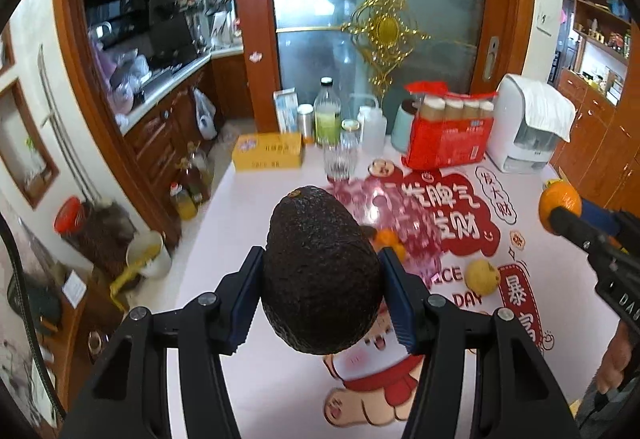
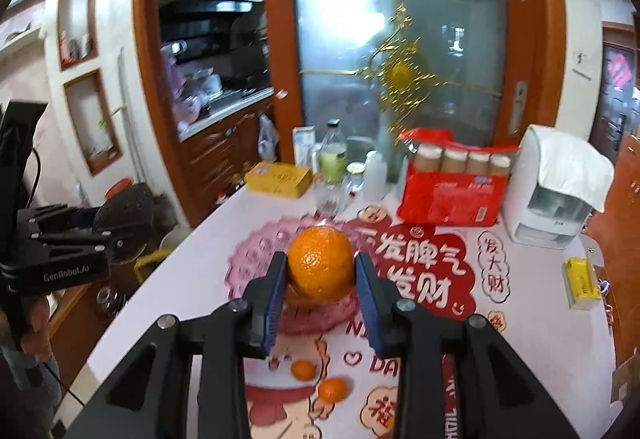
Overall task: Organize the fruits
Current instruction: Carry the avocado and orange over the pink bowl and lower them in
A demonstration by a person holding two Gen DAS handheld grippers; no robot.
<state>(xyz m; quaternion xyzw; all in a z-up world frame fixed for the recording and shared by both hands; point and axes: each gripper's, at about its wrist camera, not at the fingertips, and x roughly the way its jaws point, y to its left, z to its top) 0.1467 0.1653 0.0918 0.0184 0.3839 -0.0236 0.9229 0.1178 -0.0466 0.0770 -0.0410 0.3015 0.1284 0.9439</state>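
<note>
A dark, bumpy avocado (image 1: 320,271) fills the middle of the left wrist view, and my left gripper (image 1: 322,279) is shut on it, held high above the table. In the right wrist view my right gripper (image 2: 321,271) is shut on a large orange (image 2: 320,263), also lifted off the table. Each gripper shows in the other's view: the orange (image 1: 559,203) at the right edge, the avocado (image 2: 126,215) at the left. A pink glass plate (image 2: 256,259) lies on the table under the orange. Small tangerines (image 2: 303,369) (image 2: 334,389), another tangerine (image 1: 386,239) and a yellow fruit (image 1: 482,276) lie on the printed tablecloth (image 1: 568,279).
Along the table's far edge stand a yellow box (image 1: 267,151), bottles and jars (image 1: 328,115), a drinking glass (image 1: 340,159), a red pack of bottles (image 1: 448,127) and a white appliance (image 1: 528,123). A small yellow carton (image 2: 581,281) lies at the right. Floor clutter sits left of the table.
</note>
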